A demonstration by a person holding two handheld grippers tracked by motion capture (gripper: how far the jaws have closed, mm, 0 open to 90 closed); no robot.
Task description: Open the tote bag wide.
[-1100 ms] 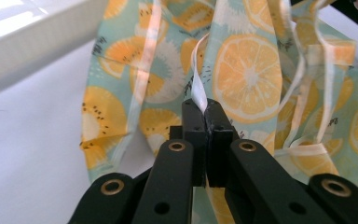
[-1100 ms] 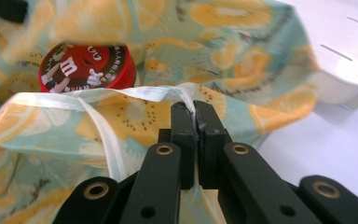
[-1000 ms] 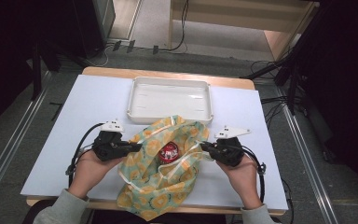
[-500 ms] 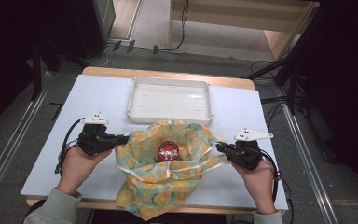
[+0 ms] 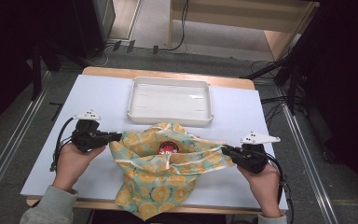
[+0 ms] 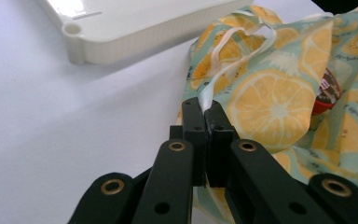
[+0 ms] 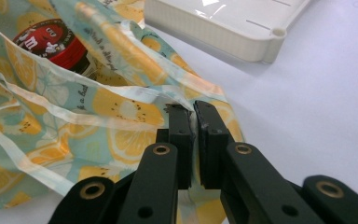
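Now both tools, left (image 5: 116,136) and right (image 5: 225,150), clenched on the bag (image 5: 168,173), have spread farther apart.

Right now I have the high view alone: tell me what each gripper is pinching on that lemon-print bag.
Observer: The left gripper is shut on a white strap at the edge of the bag, not on the printed cloth.
Operator: Now report the right one.
Observer: The right gripper is shut on the bag's white-trimmed rim, with cloth between its jaws.
Operator: Read me the red thing inside.
Observer: The red container carries white "m" lettering on its top.
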